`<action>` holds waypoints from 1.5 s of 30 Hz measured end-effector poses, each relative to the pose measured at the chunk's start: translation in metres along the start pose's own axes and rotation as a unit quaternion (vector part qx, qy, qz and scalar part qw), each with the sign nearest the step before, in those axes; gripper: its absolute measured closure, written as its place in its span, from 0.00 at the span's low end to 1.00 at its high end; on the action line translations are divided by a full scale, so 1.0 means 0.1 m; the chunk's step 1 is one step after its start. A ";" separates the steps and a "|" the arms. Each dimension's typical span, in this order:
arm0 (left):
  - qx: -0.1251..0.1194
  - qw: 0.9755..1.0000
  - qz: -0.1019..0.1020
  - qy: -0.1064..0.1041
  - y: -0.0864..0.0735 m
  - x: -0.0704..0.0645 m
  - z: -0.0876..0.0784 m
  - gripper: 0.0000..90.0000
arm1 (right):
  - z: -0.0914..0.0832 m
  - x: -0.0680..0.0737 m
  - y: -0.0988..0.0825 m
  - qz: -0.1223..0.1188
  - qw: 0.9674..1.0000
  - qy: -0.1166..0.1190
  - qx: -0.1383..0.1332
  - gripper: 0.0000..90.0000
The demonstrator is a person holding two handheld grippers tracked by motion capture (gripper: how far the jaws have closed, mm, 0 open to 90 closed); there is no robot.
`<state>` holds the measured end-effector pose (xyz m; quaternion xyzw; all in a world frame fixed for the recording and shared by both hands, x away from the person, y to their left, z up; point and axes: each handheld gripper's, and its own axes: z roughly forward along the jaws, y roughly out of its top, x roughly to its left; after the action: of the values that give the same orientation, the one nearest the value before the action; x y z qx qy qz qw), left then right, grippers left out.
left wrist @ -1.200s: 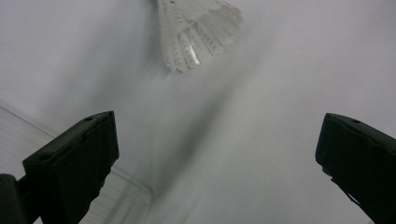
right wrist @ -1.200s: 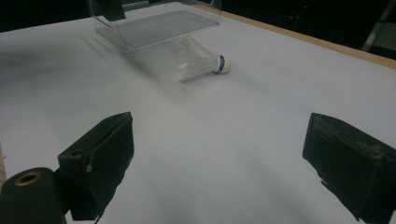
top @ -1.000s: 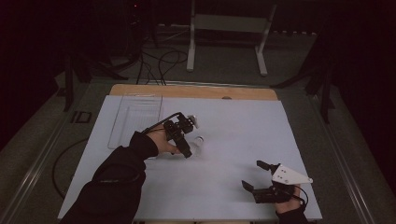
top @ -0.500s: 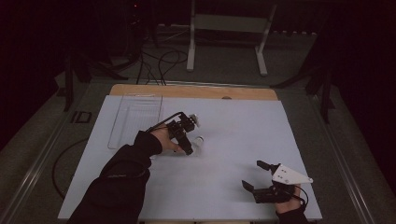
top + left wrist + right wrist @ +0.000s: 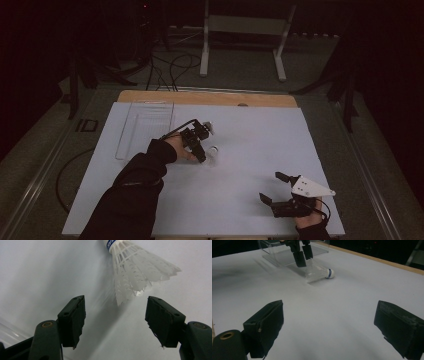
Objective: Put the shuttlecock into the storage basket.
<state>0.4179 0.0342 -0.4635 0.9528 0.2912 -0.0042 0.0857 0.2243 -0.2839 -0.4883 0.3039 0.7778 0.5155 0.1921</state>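
Observation:
A white shuttlecock (image 5: 213, 151) with a blue-banded cork lies on its side on the white sheet (image 5: 240, 165). My left gripper (image 5: 203, 156) hangs just left of it, tilted down. In the left gripper view the feather skirt (image 5: 136, 272) lies just ahead of the left gripper (image 5: 116, 301). Its jaws have just been closing and touch nothing. The right gripper view shows the shuttlecock (image 5: 320, 273) below the left gripper (image 5: 303, 260). My right gripper (image 5: 271, 188) rests open near the front right corner, and the right gripper (image 5: 329, 312) has nothing between its jaws.
A clear plastic tray (image 5: 145, 126) lies at the back left of the sheet, close behind the left hand. A wooden board edge (image 5: 200, 97) runs along the far side. A white metal stand (image 5: 245, 30) and cables are on the floor beyond.
The left hand has sunk a little toward the sheet beside the shuttlecock and its jaws stand narrower. The right gripper has kept still.

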 end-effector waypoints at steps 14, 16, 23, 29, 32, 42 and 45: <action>0.001 1.000 -0.011 -0.026 0.10 0.01 0.12 0.58 | 0.00 0.00 0.00 -0.001 1.000 0.000 0.001 0.10; 0.001 1.000 -0.015 -0.022 0.11 0.01 0.14 0.61 | -0.01 0.00 0.00 0.000 1.000 0.000 0.001 0.10; -0.008 0.999 -0.016 -0.027 0.14 0.01 0.14 0.73 | 0.00 0.00 0.00 -0.003 1.000 0.000 0.003 0.10; -0.008 0.999 -0.022 -0.032 0.17 -0.01 0.14 0.84 | 0.00 0.01 0.00 -0.003 1.000 -0.002 0.005 0.11; -0.003 0.999 -0.021 -0.035 0.18 -0.02 0.16 0.90 | 0.00 0.01 0.00 -0.005 1.000 -0.005 0.006 0.12; -0.006 0.999 -0.027 -0.035 0.16 -0.01 0.11 1.00 | 0.00 0.01 0.00 -0.007 1.000 -0.005 0.009 0.12; -0.006 0.999 -0.022 -0.033 0.16 -0.01 0.07 1.00 | 0.01 0.01 0.00 -0.006 1.000 -0.005 0.009 0.12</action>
<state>0.4259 0.0190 -0.4680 0.9449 0.3093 -0.0360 0.1007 0.2241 -0.2827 -0.4886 0.3033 0.7832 0.5061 0.1962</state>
